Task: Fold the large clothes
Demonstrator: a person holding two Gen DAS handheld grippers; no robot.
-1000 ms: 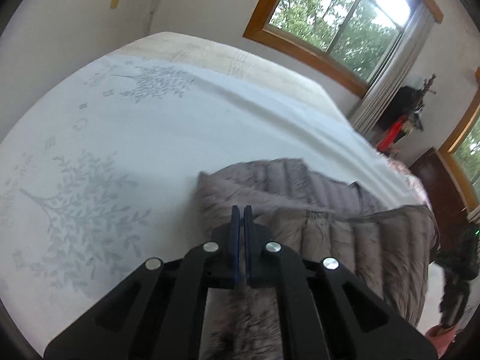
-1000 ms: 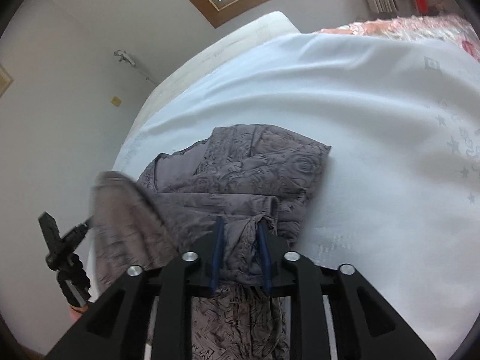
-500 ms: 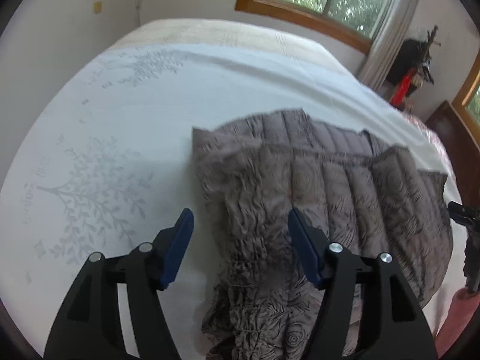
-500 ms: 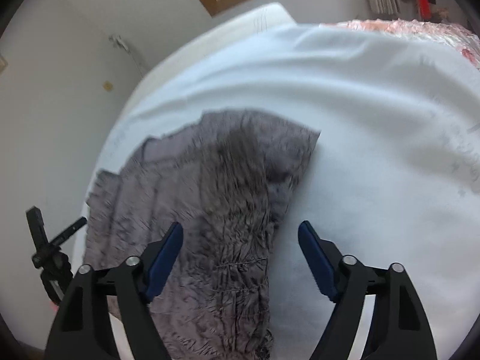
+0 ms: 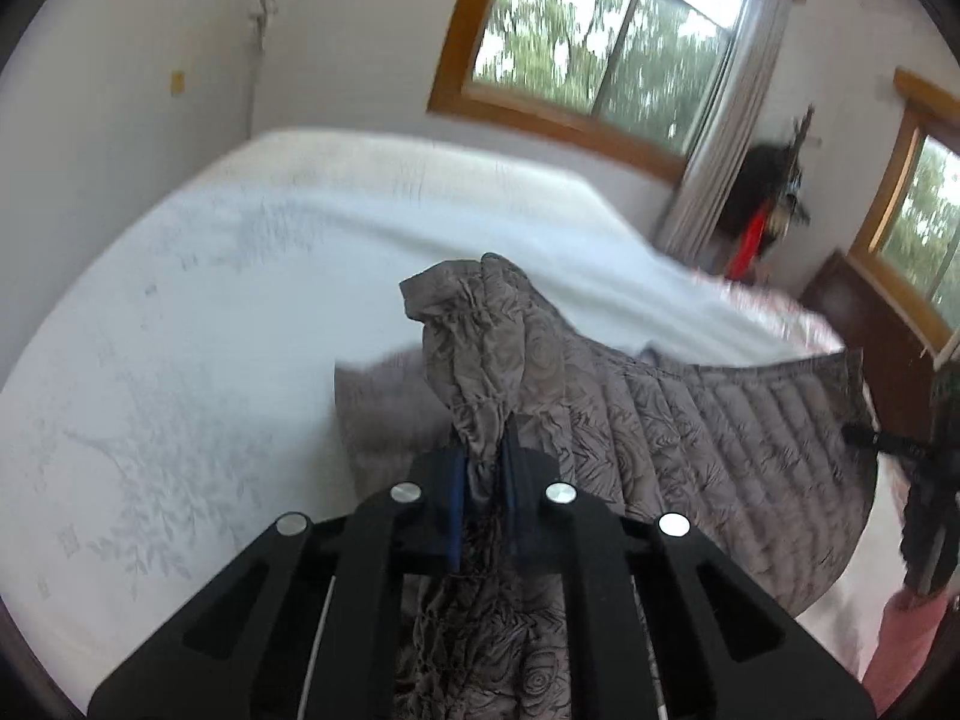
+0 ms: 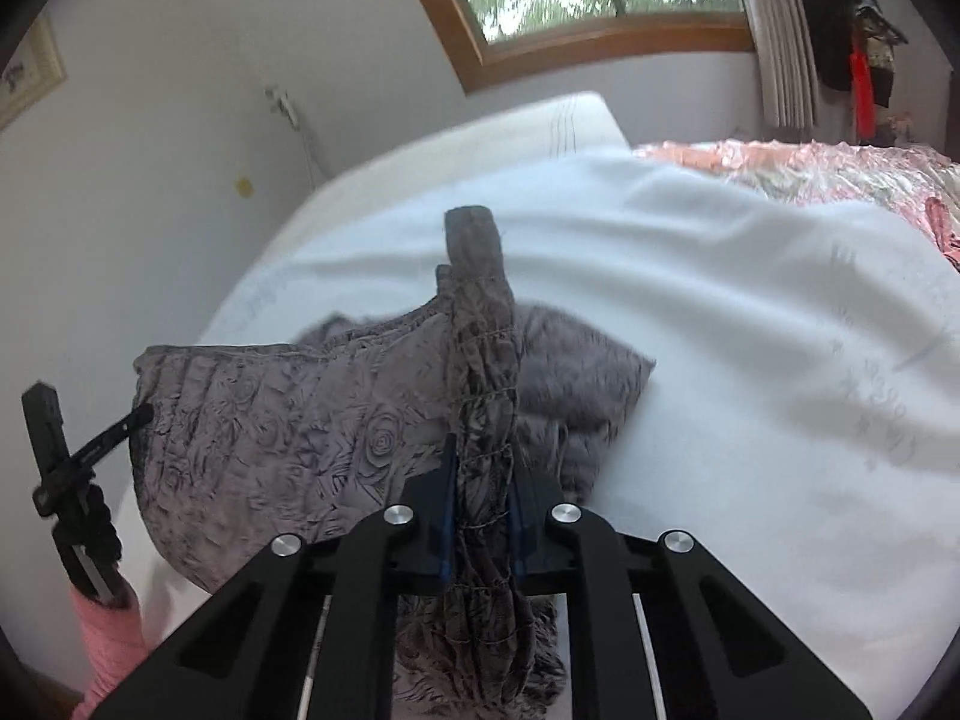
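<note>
A large grey-brown quilted jacket (image 5: pixel 690 420) with a rose pattern lies on a white bed sheet (image 5: pixel 210 360). My left gripper (image 5: pixel 482 480) is shut on a bunched edge of the jacket, which sticks up past the fingers. My right gripper (image 6: pixel 483 492) is shut on another gathered, stitched edge of the jacket (image 6: pixel 300 420). The held edge is lifted above the bed and the cloth stretches between both grippers. Each gripper shows at the edge of the other's view: the right one (image 5: pixel 924 468) and the left one (image 6: pixel 66 462).
The white sheet (image 6: pixel 750 330) covers a wide bed with walls behind and to the left. A pink patterned blanket (image 6: pixel 810 168) lies at the far right. Wooden-framed windows (image 5: pixel 600 42), a curtain, hanging clothes (image 5: pixel 774 192) and a dark wooden cabinet (image 5: pixel 870 324) stand beyond the bed.
Half a second ago both grippers were open over the flat jacket. Now both have shut on its near edge and lifted it off the bed.
</note>
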